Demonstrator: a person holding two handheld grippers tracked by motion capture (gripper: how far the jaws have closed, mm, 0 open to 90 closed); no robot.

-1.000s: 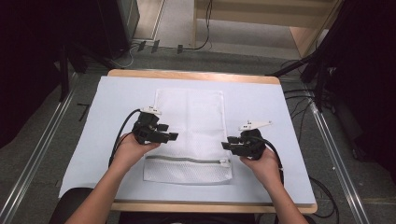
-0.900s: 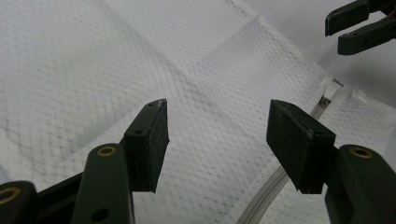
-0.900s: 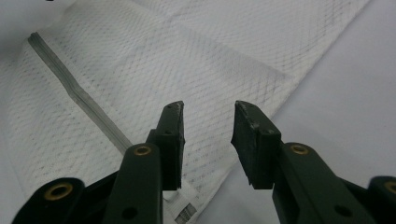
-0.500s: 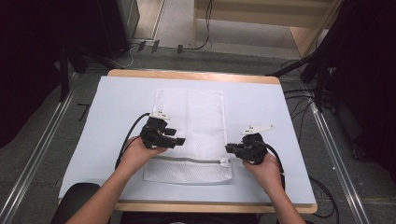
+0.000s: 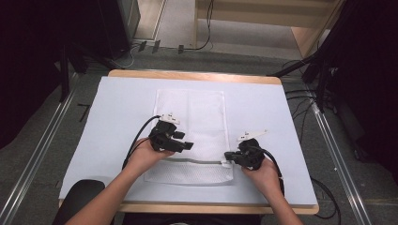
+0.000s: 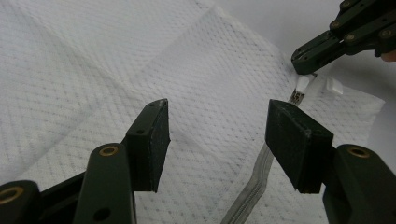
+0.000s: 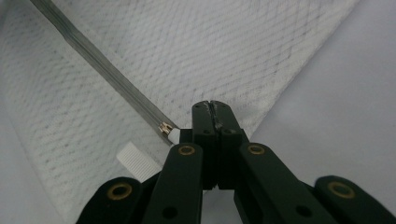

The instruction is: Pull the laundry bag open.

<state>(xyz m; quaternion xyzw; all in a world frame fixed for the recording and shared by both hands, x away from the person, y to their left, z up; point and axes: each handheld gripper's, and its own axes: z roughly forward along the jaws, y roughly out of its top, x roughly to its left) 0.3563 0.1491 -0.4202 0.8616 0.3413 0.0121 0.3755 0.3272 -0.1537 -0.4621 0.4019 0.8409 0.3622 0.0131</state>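
1. No brand or writing can be read; the small white tag (image 7: 137, 163) by the zipper's end shows only ribbing.
2. Since a second ago your left gripper (image 5: 180, 143) has slid toward you over the bag, nearer the zipper. Your right gripper (image 5: 231, 156) has just been closing its jaws and has hardly moved.
3. The white mesh laundry bag (image 5: 197, 117) lies flat mid-table on the pale blue cover (image 5: 117, 108), its grey zipper (image 7: 100, 65) running across near your edge.
4. Your left gripper hangs released, jaws wide above the mesh. Your right gripper is clenched at the zipper's right end beside the zipper slider (image 7: 170, 133); whether it pinches the pull, you cannot tell.
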